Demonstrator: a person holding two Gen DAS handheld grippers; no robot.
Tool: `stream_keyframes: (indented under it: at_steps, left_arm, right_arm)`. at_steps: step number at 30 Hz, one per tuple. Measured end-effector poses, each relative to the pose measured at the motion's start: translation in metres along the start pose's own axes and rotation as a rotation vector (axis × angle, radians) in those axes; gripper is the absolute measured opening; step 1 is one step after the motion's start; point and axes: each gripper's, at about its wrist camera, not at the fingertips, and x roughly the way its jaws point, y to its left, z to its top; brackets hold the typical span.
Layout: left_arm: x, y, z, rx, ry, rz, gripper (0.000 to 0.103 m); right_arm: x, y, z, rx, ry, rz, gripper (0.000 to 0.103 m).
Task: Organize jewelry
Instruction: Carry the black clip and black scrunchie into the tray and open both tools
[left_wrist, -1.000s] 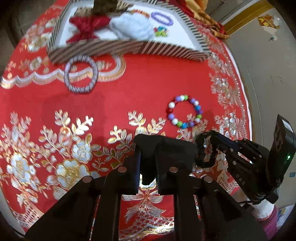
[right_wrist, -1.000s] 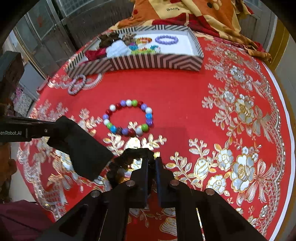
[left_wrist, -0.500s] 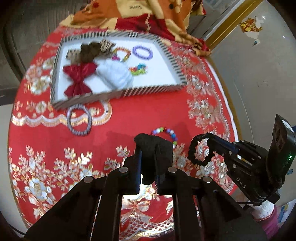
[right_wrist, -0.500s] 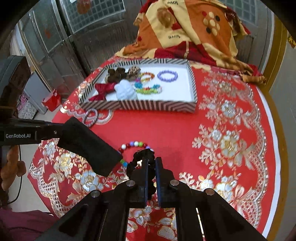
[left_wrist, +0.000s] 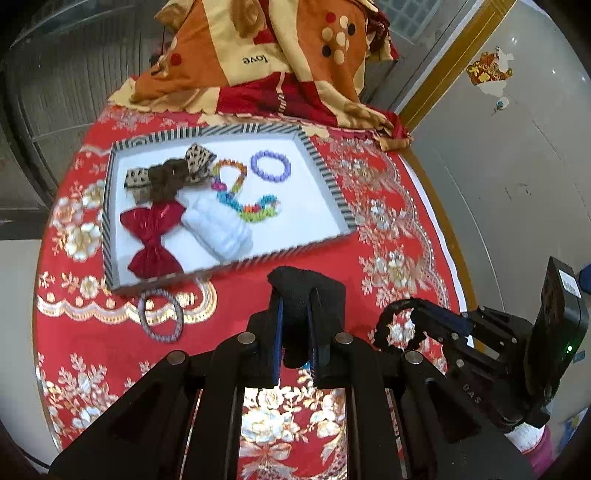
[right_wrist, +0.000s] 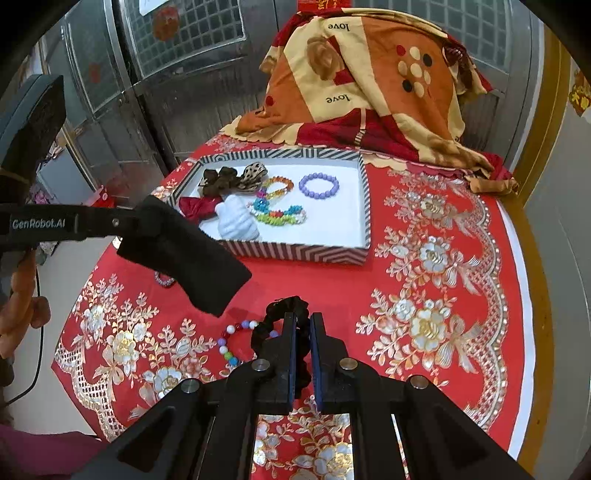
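My left gripper is shut on a black fuzzy cloth piece, held up above the red tablecloth; the right wrist view shows that piece hanging out from the left. My right gripper is shut on a black scrunchie, whose loop stands out at the right of the left wrist view. Both hover short of the striped tray, which holds bows, a white item and bead bracelets. A multicoloured bead bracelet lies on the cloth under the right gripper. A grey hair tie lies before the tray.
An orange and yellow blanket is piled behind the tray. The round table's edge curves down the right side, with a pale wall beyond. A metal grille door stands at the back left. A person's hand grips the left handle.
Both grippers have risen from the cloth with their black items, so the whole tray and the blanket have come into view. The bead bracelet and the grey hair tie stayed put.
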Motion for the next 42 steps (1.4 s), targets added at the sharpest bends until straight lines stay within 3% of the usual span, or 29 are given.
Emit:
stream_keyframes:
  at_steps: [19,28,37,42]
  left_arm:
    - [0.013,0.010,0.036,-0.026,-0.016,0.028,0.010]
    - [0.022,0.033,0.076,-0.109,-0.043,0.043,0.010]
    - [0.043,0.049,0.122,-0.198,-0.068,0.050,0.010]
    - [0.078,0.056,0.149,-0.262,-0.070,0.055,0.010]
  right_arm:
    - [0.012,-0.013,0.042,-0.020,-0.015,-0.003,0.006]
    - [0.028,-0.023,0.082,-0.031,-0.034,0.021,0.006]
    - [0.077,-0.030,0.115,-0.032,0.004,0.067,0.007]
    - [0.111,-0.035,0.126,-0.011,0.033,0.107,0.006]
